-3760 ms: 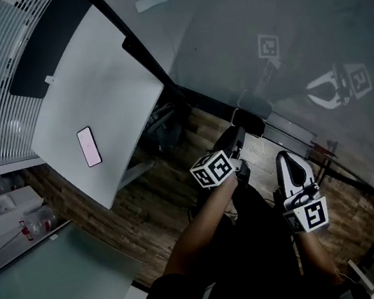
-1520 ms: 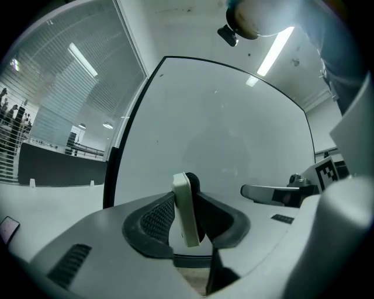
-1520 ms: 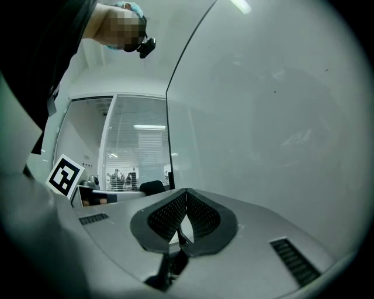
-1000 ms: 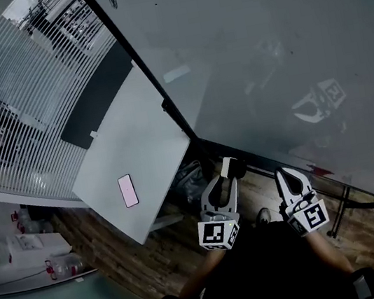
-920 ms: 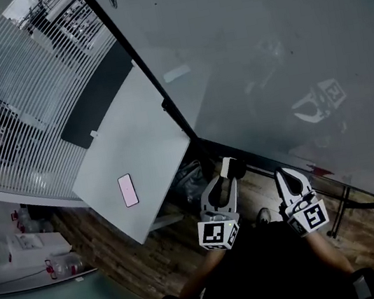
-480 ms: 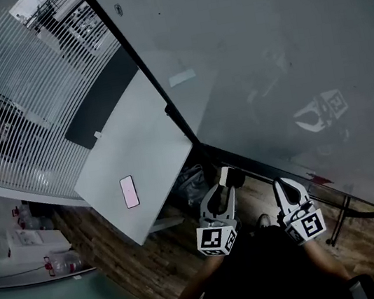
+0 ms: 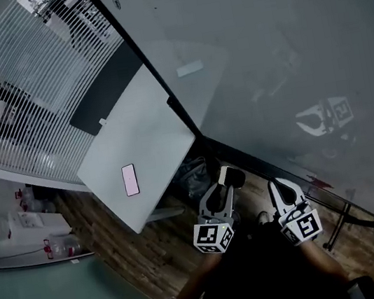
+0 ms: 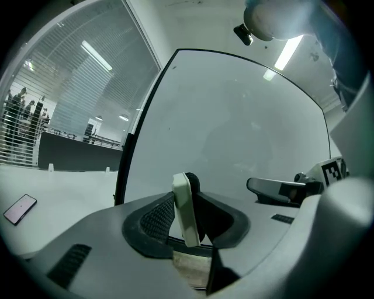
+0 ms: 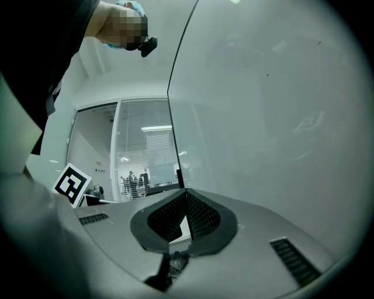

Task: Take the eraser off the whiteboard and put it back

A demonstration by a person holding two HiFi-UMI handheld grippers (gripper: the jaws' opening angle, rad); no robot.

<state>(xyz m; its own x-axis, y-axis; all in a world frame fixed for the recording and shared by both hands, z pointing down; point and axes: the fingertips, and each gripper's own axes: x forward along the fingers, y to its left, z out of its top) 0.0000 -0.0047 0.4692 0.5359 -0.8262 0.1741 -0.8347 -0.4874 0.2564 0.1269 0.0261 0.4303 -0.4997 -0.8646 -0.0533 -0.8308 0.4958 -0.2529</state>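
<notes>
The eraser (image 8: 186,207), a slim white block with a black felt side, stands upright between the pads of my left gripper (image 8: 187,217), which is shut on it. From the head view the eraser (image 7: 230,176) shows at the tip of the left gripper (image 7: 227,185), a short way in front of the lower edge of the grey whiteboard (image 7: 264,61). My right gripper (image 7: 276,186) hangs beside it to the right, its pads together with nothing between them (image 9: 186,219). Both point at the whiteboard (image 8: 234,134), which fills the right gripper view (image 9: 274,105).
A white table (image 7: 134,129) with a phone (image 7: 130,179) stands to the left of the board, and behind it a glass wall with blinds (image 7: 25,73). The board's black stand leg (image 7: 335,227) crosses the wooden floor (image 7: 133,253) at the right.
Both grippers have sunk a little in the head view and the camera has tilted slightly. The left gripper still holds the eraser; the right one has kept still.
</notes>
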